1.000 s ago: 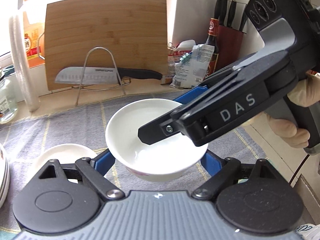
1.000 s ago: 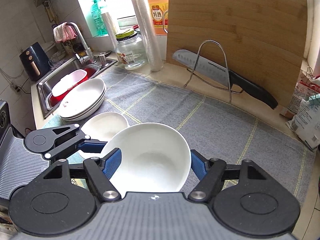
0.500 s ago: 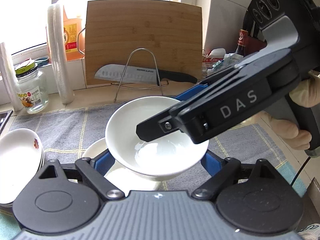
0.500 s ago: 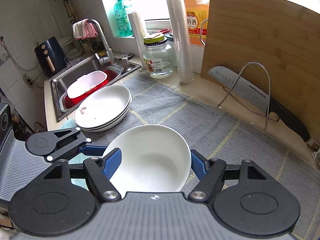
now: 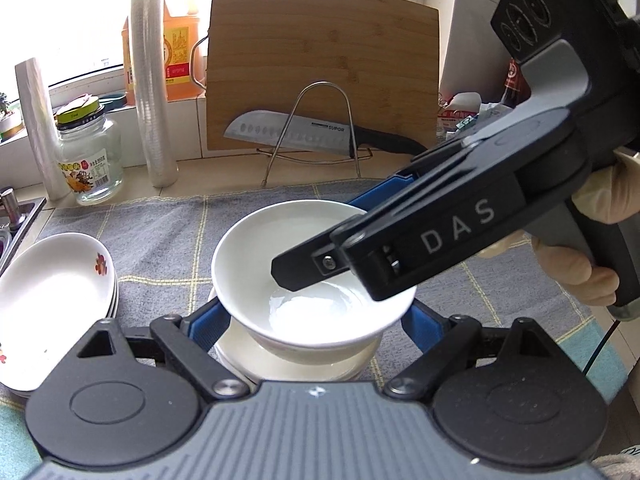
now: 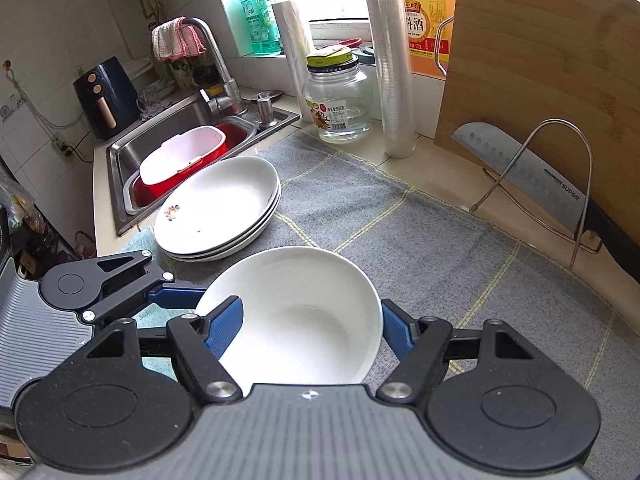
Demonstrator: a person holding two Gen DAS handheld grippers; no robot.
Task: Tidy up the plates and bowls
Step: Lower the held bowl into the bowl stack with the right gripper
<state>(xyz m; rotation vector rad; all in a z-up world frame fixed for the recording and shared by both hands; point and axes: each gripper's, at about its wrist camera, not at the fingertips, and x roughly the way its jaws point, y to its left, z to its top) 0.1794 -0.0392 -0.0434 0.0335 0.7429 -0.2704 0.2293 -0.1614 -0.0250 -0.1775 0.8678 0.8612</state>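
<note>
A white bowl (image 5: 280, 280) hangs just above a second white bowl (image 5: 248, 360) on the grey mat; whether they touch I cannot tell. My right gripper (image 6: 312, 316) is shut on the upper bowl's (image 6: 304, 312) rim, one blue pad inside and one outside. My left gripper (image 5: 312, 320) has its blue pads on both sides of the same bowl, shut on it. In the right wrist view the lower bowl is hidden. A stack of white plates (image 5: 48, 292) with a small flower print sits to the left and also shows in the right wrist view (image 6: 224, 208).
A grey checked mat (image 6: 420, 240) covers the counter. Behind stand a bamboo cutting board (image 5: 320, 68), a knife (image 5: 296, 134) on a wire rack, a glass jar (image 5: 90, 160) and rolls of plastic cups (image 5: 154, 92). A sink (image 6: 180, 152) with a red basin lies left.
Both grippers carried the bowl left, to above the second bowl, and lowered it close. The plate stack has come into view beside it.
</note>
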